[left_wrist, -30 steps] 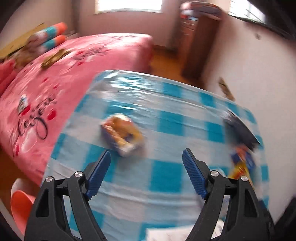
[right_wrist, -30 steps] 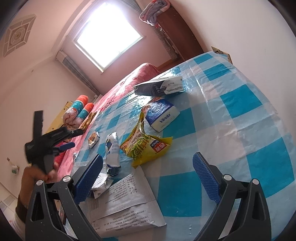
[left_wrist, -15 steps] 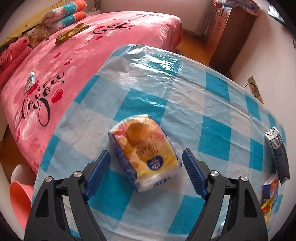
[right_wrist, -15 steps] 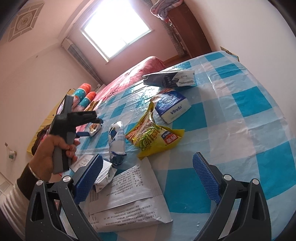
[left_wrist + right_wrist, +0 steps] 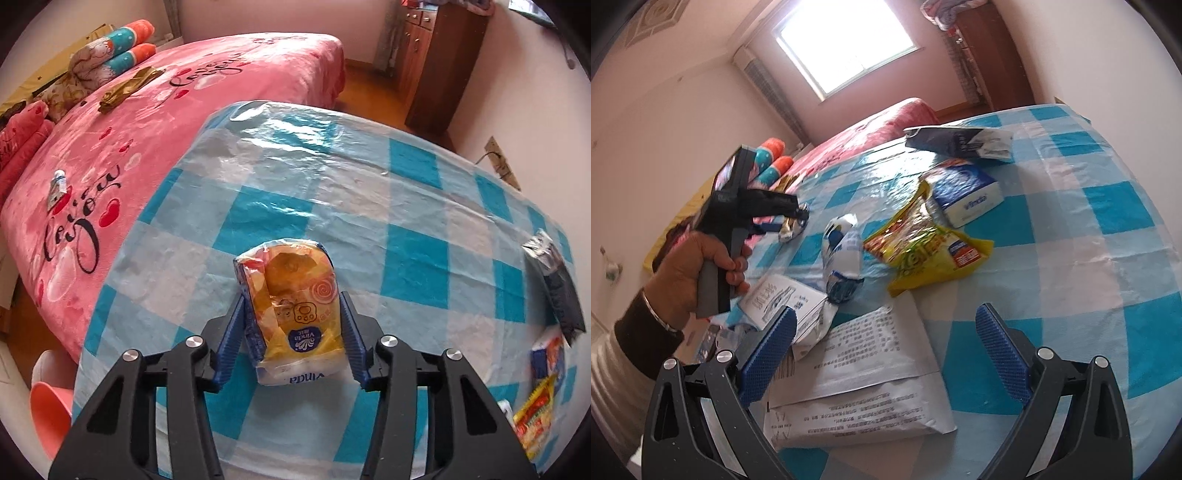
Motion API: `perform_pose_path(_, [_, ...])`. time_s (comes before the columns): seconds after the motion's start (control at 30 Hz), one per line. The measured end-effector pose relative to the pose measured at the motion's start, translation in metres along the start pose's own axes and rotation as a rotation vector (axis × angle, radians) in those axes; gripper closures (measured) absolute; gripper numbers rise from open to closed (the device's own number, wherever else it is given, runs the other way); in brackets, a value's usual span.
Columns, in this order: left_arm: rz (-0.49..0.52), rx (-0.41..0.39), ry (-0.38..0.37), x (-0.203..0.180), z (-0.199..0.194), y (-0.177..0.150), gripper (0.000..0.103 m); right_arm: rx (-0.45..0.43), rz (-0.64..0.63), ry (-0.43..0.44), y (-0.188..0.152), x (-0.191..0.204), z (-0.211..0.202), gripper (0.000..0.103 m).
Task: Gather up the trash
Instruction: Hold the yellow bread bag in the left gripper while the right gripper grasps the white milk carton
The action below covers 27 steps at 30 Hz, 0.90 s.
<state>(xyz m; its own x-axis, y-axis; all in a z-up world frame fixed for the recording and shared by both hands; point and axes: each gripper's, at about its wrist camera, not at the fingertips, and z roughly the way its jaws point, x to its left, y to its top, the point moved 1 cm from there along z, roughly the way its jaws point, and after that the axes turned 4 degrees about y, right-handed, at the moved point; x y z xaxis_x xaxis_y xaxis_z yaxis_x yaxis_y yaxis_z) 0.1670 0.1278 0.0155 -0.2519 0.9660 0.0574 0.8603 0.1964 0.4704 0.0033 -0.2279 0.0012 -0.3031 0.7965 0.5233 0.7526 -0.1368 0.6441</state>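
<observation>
Left wrist view: your left gripper (image 5: 291, 332) has closed from wide open onto the tissue pack (image 5: 293, 314) on the table (image 5: 406, 206); ready to lift.

Right wrist view: your right gripper (image 5: 884, 350) stays open above the papers (image 5: 864, 373); 1 yellow wrapper (image 5: 923, 247) waits.

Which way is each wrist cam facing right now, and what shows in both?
Left wrist: on the left gripper, looking down across the table toward the bed; its fingers flank the tissue pack.
Right wrist: on the right gripper, looking over the papers toward the window; the left hand shows.
Shared: table, bed, dark pouch, yellow wrapper.
</observation>
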Motion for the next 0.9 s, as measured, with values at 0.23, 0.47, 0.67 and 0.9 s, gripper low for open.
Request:
perform_pose_path(0.23, [0.02, -0.035, -0.1, -0.002, -0.028, -0.019, 0.059, 0.042, -0.069, 0.016, -0.005, 0.013, 0.009, 0.007])
perform_pose_path(0.47, [0.021, -0.079, -0.187, 0.004, -0.063, -0.041, 0.059, 0.053, -0.066, 0.039, -0.006, 0.012, 0.01, 0.007])
perform_pose_path(0.67, [0.033, -0.11, -0.232, 0.015, -0.091, -0.059, 0.059, 0.049, -0.053, 0.059, -0.008, 0.014, 0.007, 0.007])
perform_pose_path(0.9, [0.022, -0.115, -0.282, 0.033, -0.107, -0.087, 0.059, 0.03, -0.076, 0.073, -0.009, 0.024, -0.001, 0.007])
